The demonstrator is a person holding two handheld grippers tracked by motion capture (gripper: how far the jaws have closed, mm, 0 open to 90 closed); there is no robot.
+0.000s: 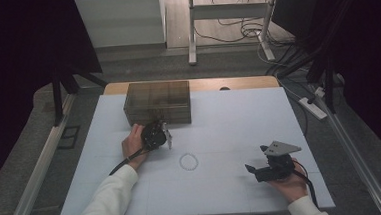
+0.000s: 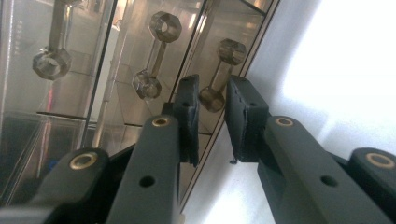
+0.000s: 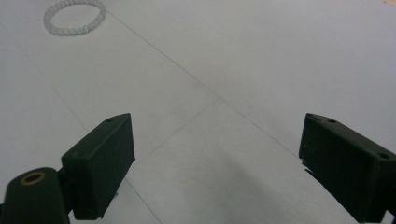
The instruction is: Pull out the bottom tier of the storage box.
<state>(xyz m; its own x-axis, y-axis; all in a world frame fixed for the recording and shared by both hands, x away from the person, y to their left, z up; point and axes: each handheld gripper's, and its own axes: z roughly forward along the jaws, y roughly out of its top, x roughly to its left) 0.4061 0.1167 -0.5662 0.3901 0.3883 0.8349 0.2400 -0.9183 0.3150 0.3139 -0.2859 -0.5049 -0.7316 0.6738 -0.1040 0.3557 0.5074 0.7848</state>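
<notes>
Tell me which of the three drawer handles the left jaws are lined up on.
The rightmost handle in the left gripper view, nearest the box's edge. It sits in the gap between the left gripper jaws; the middle handle and far-left handle lie off to the side.

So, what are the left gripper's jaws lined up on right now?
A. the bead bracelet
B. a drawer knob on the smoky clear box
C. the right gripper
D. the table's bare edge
B: in the left gripper view, the left gripper straddles a faceted knob on the box, not pressing it yet.
</notes>
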